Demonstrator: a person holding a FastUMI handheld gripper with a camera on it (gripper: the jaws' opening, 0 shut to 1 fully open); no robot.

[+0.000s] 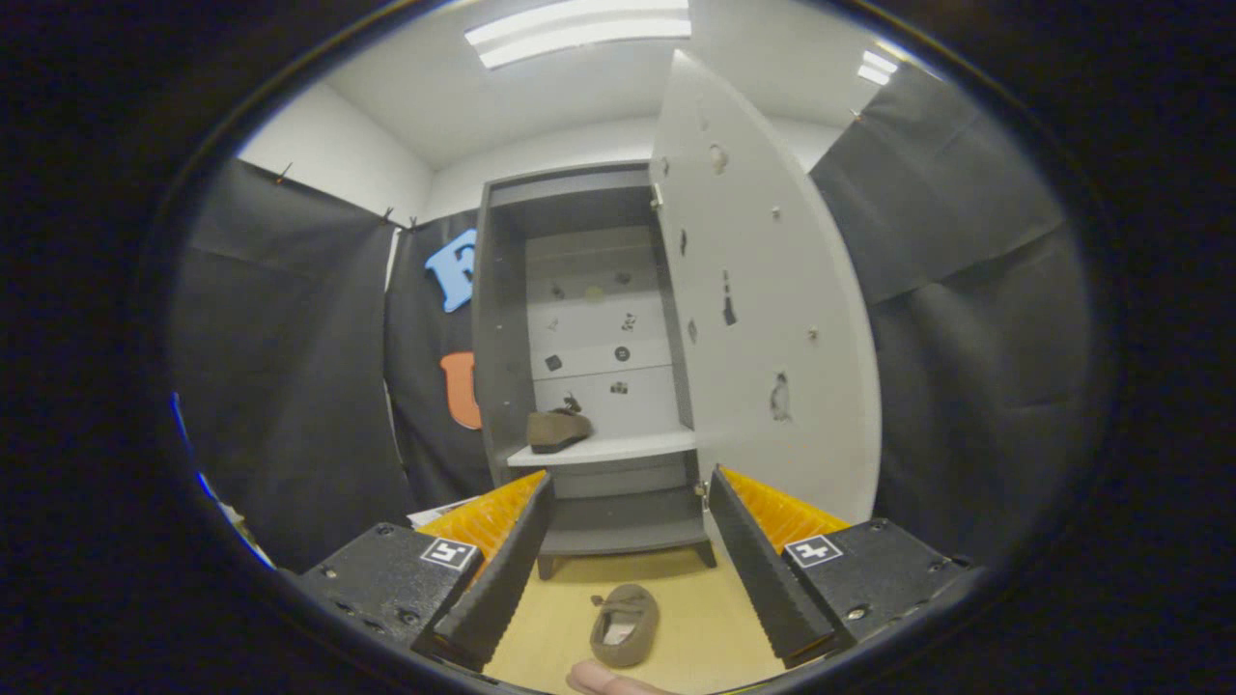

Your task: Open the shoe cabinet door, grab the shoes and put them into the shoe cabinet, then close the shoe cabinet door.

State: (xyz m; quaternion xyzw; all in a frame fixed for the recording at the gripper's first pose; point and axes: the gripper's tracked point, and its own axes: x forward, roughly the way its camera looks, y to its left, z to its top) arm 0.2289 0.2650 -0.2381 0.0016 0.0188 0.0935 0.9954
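We hold the fingers (628, 507) apart and empty above a shoe (626, 625) on the floor (695, 618); far off, another shoe (557, 429) sits on the cabinet (502, 319) shelf (628, 448), door (763, 319) open.

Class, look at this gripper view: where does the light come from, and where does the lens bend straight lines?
Gripper view: ceiling light panels glare bright; the open cabinet door bows with fisheye distortion; the floor shoe between the open hand-held gripper fingers is slightly soft.
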